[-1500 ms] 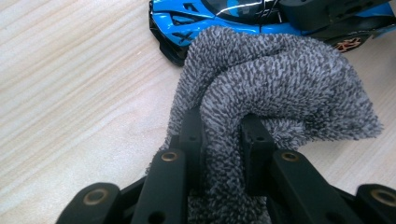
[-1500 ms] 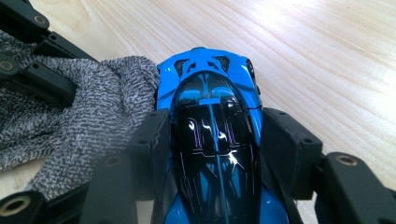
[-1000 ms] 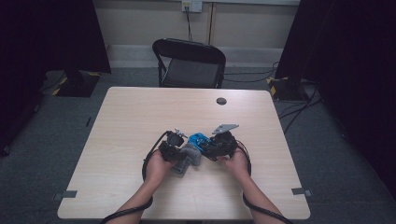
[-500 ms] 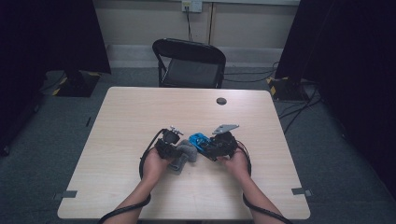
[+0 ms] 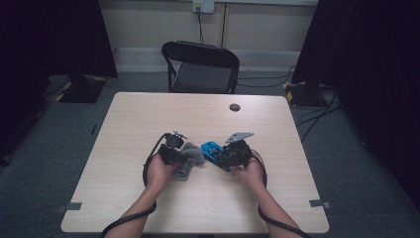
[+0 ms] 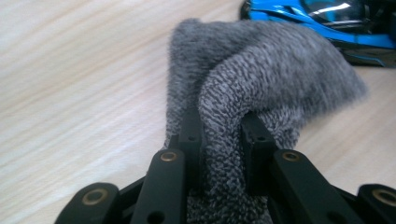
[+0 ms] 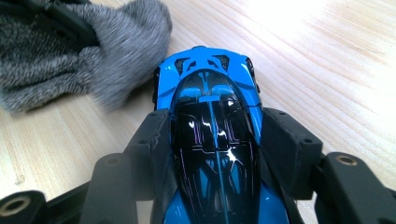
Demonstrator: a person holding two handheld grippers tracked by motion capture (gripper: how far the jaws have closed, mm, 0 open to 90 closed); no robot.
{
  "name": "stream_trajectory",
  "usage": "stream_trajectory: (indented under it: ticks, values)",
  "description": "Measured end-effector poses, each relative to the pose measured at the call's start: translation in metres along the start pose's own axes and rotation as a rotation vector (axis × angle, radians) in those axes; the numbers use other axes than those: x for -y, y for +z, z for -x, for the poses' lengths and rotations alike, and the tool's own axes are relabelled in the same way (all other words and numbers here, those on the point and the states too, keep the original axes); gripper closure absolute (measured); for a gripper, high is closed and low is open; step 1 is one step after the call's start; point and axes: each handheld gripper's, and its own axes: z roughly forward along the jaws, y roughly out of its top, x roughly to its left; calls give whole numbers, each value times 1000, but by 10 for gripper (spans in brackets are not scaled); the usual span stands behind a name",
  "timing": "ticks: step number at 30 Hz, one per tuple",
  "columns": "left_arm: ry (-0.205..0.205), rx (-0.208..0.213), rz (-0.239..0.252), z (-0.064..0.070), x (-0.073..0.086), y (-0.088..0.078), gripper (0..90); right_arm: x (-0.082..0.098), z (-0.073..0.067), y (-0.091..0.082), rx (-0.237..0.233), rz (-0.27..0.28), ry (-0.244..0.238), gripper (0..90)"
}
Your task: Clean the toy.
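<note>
Toy car [image 7: 212, 140], blue and black, low over the worktop [image 5: 148, 119] mid-front, pinched in right tongs [image 5: 224, 159]; grey cloth [image 6: 261, 79] pinched in left tongs [image 6: 219, 135]: wipe gently, keeping car steady.

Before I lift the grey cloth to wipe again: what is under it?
Under the grey cloth only the pale wooden table shows around its edges. The left gripper's jaws pinch a fold; what lies beneath the folds is hidden.

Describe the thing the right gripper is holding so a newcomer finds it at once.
On the wooden table, look near the middle, in front of the person's hands. The right gripper clamps a toy car by its sides. It is glossy blue and black, unlike the fuzzy grey cloth beside it.
</note>
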Motion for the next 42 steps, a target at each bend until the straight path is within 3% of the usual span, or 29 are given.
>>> stream_trajectory:
  ticks: [11,15,23,29,34,42]
  values:
    - [-39,-4,39,-17,5,-15,740,1,0,0,2,4,-1,432]
    - [-23,0,51,-15,6,-21,741,0,0,0,2,4,-1,433]
    - [47,68,93,12,10,-34,741,-1,0,0,2,-6,3,433]
    - [116,111,97,37,14,-36,741,-1,0,0,2,-11,3,433]
    - [134,156,79,52,20,-29,741,-1,0,0,3,-7,7,433]
    - [215,166,65,79,21,-24,740,-2,0,0,2,-11,10,434]
